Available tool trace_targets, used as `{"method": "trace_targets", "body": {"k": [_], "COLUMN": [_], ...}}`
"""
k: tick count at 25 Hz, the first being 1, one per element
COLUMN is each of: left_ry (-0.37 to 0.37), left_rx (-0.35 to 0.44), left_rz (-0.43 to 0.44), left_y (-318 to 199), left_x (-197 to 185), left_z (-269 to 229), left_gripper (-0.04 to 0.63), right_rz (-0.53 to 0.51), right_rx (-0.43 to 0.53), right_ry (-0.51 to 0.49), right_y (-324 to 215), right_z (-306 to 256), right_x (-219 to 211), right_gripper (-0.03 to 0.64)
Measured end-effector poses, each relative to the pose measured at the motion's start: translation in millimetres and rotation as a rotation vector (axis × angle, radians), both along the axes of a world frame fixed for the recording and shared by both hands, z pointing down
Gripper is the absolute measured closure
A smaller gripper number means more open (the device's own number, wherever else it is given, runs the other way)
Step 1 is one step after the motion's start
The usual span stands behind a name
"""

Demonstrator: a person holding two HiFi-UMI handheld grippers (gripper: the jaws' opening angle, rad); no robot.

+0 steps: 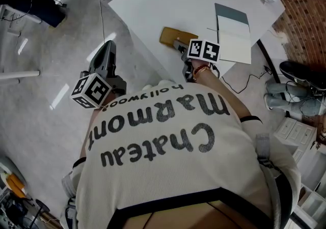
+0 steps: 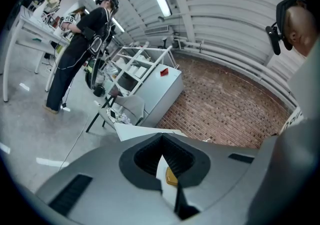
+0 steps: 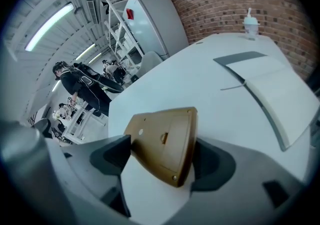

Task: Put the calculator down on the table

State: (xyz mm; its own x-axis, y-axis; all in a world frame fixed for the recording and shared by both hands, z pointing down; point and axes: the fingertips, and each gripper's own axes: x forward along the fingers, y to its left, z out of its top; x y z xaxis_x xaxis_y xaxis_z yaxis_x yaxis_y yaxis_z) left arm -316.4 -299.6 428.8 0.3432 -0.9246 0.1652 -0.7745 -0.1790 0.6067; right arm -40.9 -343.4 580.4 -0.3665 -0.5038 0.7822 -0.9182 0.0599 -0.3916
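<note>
I am holding my right gripper [image 1: 179,46] [image 3: 162,144] tilted down over the white table [image 1: 168,4], with its jaws standing wide apart. The gold-brown calculator [image 1: 175,37] [image 3: 165,124] is lying between them on the tabletop, its back facing up so that small screws and a latch are showing. The jaws are flanking its two long sides without clamping it. The tip on the left of the right gripper view is sitting right at the calculator's corner, and I cannot tell whether it is touching there.

The calculator is resting close to the table edge nearest me, roughly midway along that edge. Just beyond it, further in from the edge, an open notebook [image 1: 233,37] [image 3: 270,94] is lying flat with pale pages and a grey cover. A small lidded cup [image 3: 250,24] is standing at the far corner of the table, well apart from both.

I am holding my left gripper [image 1: 107,47] [image 2: 162,136] off the table, out over the grey floor [image 1: 51,70] beside the near edge. Its jaws are closed, the tips meeting, with nothing between them.
</note>
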Motion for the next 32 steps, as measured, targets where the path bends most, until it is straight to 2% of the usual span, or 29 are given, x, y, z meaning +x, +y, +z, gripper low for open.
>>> {"method": "trace_targets", "body": {"k": [18, 20, 23, 32], "left_ry": [0.015, 0.016, 0.018, 0.024], "left_rx": [-0.003, -0.004, -0.004, -0.003], "left_rz": [-0.006, -0.007, -0.008, -0.011], "left_y": [1.8, 2.2, 2.5, 7.0], "left_x": [-1.2, -2.6, -3.8, -5.0], "left_z": [4.0, 4.6, 4.5, 5.3], "left_gripper": [0.594, 0.594, 0.594, 0.594], "right_rz": [0.022, 0.024, 0.020, 0.029], "right_rx": [0.009, 0.018, 0.034, 0.049], "right_ry": [0.080, 0.093, 0.131, 0.140], "right_y": [4.8, 4.4, 4.6, 6.3], "right_z": [3.4, 4.0, 4.5, 4.7], "right_x": [-0.2, 0.3, 2.8, 3.7], "right_gripper": [0.199, 0.201, 0.253, 0.250]}}
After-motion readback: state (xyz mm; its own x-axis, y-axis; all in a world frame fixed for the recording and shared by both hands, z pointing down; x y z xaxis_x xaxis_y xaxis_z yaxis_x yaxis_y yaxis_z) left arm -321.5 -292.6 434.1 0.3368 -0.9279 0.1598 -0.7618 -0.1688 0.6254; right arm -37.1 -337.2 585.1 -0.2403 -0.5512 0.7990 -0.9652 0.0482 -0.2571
